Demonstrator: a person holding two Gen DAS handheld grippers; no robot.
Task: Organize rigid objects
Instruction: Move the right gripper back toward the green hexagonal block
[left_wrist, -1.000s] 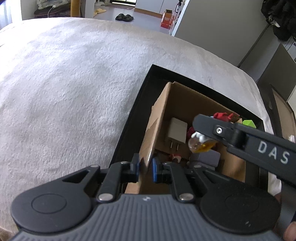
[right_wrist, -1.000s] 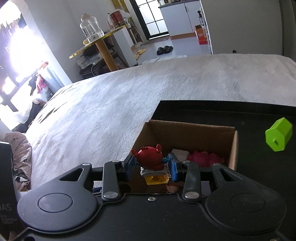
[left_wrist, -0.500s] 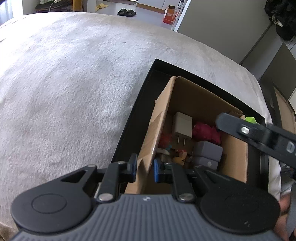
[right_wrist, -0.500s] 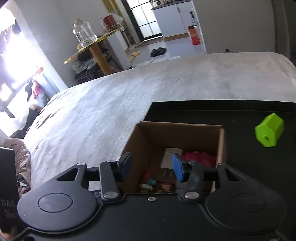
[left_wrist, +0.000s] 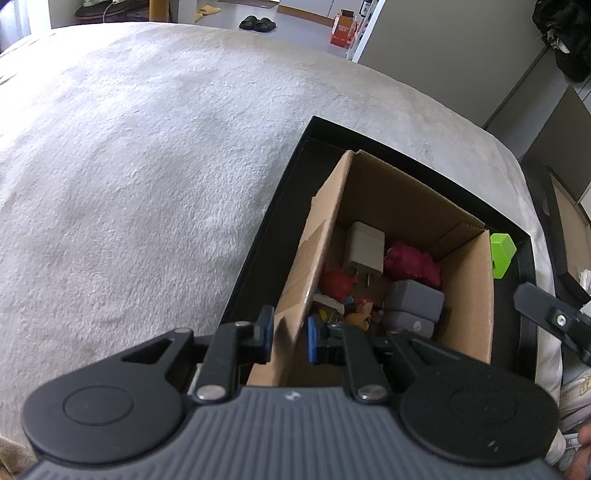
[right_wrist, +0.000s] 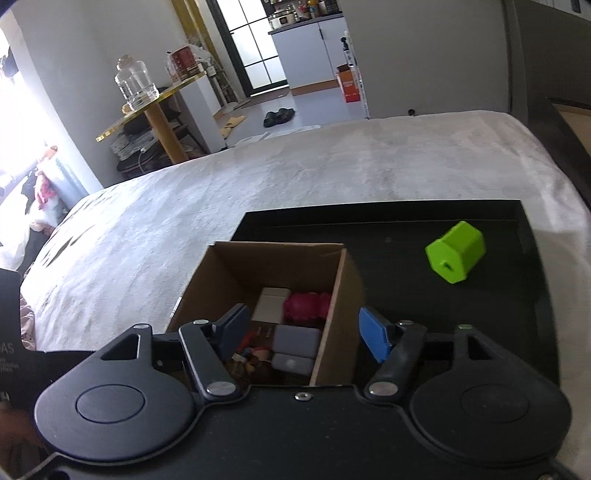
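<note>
From the left wrist, the left gripper (left_wrist: 290, 338) pinches the cardboard box's (left_wrist: 469, 291) near-left wall; the box sits in a black tray (left_wrist: 424, 173).

From the right wrist, the right gripper (right_wrist: 304, 332) hangs empty, jaws opening, above the box (right_wrist: 341, 306); a green block (right_wrist: 456, 257) lies far right on the tray (right_wrist: 406, 229).

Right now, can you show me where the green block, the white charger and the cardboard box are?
green block (right_wrist: 455, 257), right wrist view, on its front face.
white charger (left_wrist: 364, 249), left wrist view, on its flat body.
cardboard box (right_wrist: 334, 325), right wrist view, on its right wall.
</note>
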